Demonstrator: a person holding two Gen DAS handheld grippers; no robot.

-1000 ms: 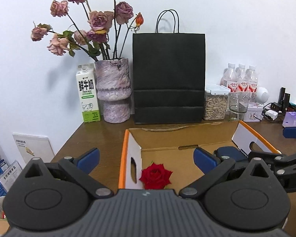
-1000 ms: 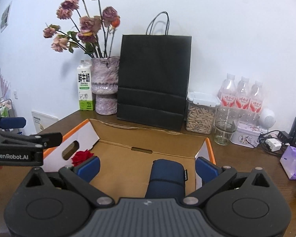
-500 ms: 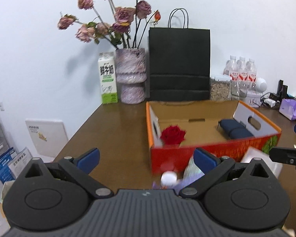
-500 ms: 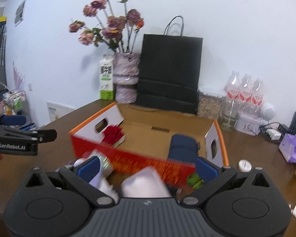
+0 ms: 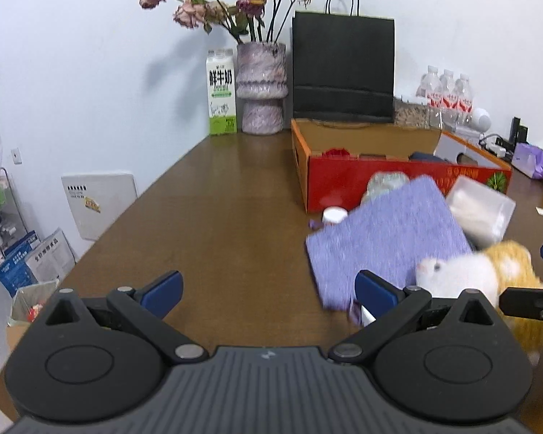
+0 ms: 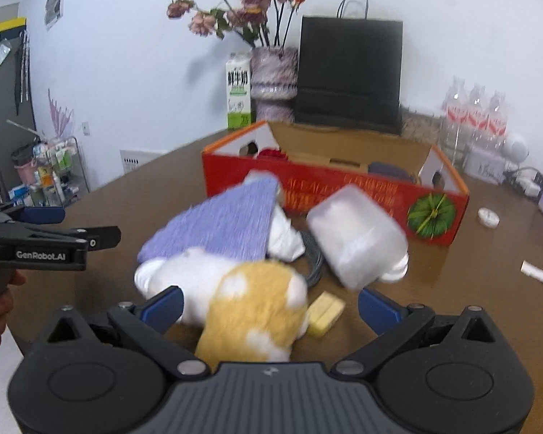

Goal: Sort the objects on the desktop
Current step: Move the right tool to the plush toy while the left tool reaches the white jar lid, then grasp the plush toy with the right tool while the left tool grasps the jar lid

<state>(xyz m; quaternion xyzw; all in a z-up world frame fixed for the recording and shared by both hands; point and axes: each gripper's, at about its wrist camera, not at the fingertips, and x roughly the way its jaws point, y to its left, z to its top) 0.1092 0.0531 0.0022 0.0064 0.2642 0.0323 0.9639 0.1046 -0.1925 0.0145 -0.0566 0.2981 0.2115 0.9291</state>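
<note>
Both grippers hover above the near edge of the brown table with their blue-tipped fingers spread wide and nothing between them. The left gripper faces bare wood; the right gripper faces a blurred heap of loose things. In that heap a white-and-orange plush toy lies nearest the edge, touching a purple knitted cloth behind it. A translucent plastic container lies tilted just beside them, and a small yellow block sits next to the toy. Behind the heap stands the red cardboard box, open-topped, holding a red rose at its left end and a dark blue case toward its right. A white cap lies right of the box.
</note>
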